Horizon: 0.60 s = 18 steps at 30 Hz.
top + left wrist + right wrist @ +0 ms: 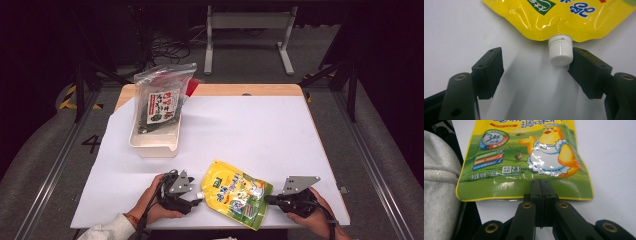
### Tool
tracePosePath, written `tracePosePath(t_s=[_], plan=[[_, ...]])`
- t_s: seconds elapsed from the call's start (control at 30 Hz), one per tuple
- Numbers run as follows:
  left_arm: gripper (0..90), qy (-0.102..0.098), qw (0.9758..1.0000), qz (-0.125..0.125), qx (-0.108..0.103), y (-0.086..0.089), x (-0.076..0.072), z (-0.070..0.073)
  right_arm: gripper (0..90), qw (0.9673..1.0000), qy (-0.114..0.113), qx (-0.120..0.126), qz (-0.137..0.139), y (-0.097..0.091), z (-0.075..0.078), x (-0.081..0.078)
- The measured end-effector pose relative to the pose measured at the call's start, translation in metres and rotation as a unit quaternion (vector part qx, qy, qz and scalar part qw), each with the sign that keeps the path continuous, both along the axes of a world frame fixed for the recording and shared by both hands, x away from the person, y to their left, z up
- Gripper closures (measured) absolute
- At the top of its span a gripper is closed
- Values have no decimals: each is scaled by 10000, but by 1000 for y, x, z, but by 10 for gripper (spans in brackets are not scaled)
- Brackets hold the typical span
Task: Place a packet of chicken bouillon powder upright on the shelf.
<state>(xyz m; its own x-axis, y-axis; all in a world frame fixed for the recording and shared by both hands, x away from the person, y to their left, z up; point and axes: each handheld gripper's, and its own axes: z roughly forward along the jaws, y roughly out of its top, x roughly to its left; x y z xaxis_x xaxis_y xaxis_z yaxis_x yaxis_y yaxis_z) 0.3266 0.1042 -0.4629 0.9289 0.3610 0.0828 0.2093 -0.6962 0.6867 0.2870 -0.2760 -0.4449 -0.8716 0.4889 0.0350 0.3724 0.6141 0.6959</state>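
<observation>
A yellow and green spouted pouch [235,192] with a cartoon chicken lies flat on the white table sheet near the front edge. Its white ribbed cap [560,51] points toward my left gripper [536,60], which is open. The cap sits between the jaws, right against the right-hand pad [586,72] and well apart from the left-hand one. In the high view this left gripper [197,202] lies just left of the pouch. My right gripper [541,182] is shut, its jaws pinched together on the green bottom edge of the pouch [524,152]. It comes in from the pouch's right [267,199].
A cream plastic tub [152,145] stands at the back left, with a clear bag of dark seaweed [162,97] upright in it. A grey sleeve [439,182] lies beside the pouch at the table's front edge. Bare white sheet [260,130] spreads behind the pouch.
</observation>
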Motion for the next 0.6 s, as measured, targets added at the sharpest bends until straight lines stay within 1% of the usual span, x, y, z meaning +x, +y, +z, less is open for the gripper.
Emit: tracePosePath(t_s=[0.1, 0.17, 0.2, 0.23, 0.33, 0.4, 0.47, 0.53, 0.57, 0.6], plan=[[275, 31, 9999, 96, -32, -1, 11, 0, 900, 10000, 11, -15, 32, 2, 0, -1], [274, 12, 9999, 152, -31, -4, 17, 0, 900, 10000, 35, 11, 37, 3, -1, 0], [265, 12, 9999, 152, -31, -4, 17, 0, 900, 10000, 52, 17, 36, 4, -1, 0], [265, -12, 9999, 166, -29, -6, 21, 0, 900, 10000, 55, 29, 41, 4, -2, 0], [266, -59, 9995, 298, -78, -10, 32, -1, 900, 10000, 55, 41, 47, 7, -2, -1], [264, 15, 9991, 397, -146, -11, 40, -2, 900, 9999, 28, 77, 69, 9, -3, -1], [258, 21, 9987, 464, -219, -12, 47, -3, 900, 9999, 9, 115, 77, 11, -4, -1], [245, 50, 9983, 523, -243, -13, 52, -4, 900, 9999, -14, 110, 79, 12, -4, -2], [245, -13, 9982, 548, -225, -14, 54, -3, 900, 9999, -36, 116, 84, 13, -4, -2], [251, -29, 9982, 558, -237, -15, 56, -3, 900, 9999, -59, 129, 83, 14, -4, -2]])
